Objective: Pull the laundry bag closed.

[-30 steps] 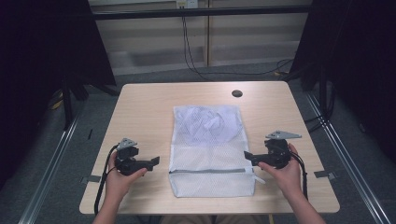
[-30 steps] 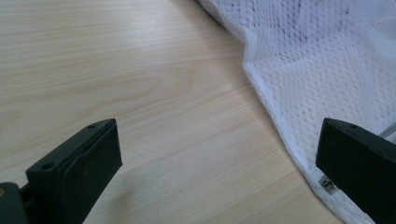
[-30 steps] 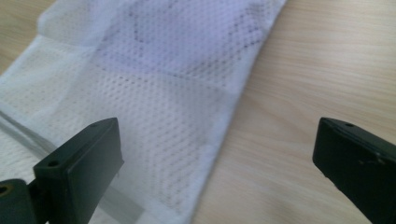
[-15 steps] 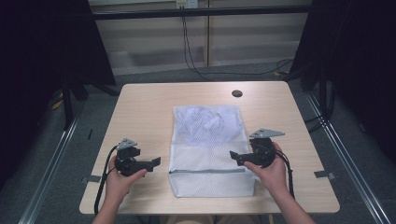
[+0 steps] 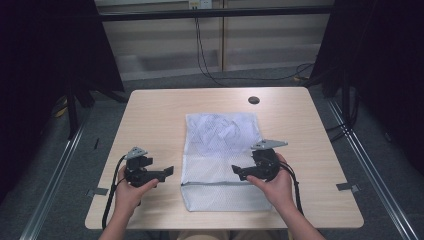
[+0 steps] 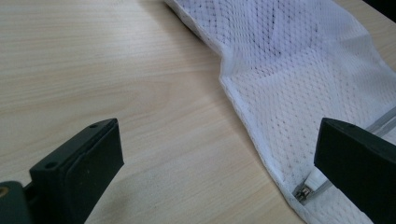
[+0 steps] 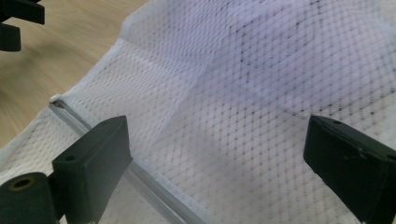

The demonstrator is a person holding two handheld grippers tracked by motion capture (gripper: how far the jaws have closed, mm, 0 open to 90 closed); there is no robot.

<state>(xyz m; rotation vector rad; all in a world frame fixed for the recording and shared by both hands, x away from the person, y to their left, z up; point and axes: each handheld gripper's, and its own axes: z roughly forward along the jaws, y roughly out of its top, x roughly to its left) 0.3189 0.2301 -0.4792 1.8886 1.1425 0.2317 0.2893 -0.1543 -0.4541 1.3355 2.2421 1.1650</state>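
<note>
Light wooden surface (image 5: 150, 120) with a white mesh laundry bag (image 5: 222, 150) lying flat in the middle, zipper (image 5: 220, 183) near the person's side. Left gripper (image 5: 167, 171) hovers just beside the bag's left edge, fingers apart. Right gripper (image 5: 236, 171) sits over the mesh, fingers apart too, gripping nothing.

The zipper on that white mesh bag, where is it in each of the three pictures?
High view: the zipper crosses the mesh bag near its front end.
Left gripper view: lower right corner, its metal end beside the right jaw.
Right gripper view: it slants from left edge to bottom centre.
Shared landmark: the bag's white seamed edge.
</note>
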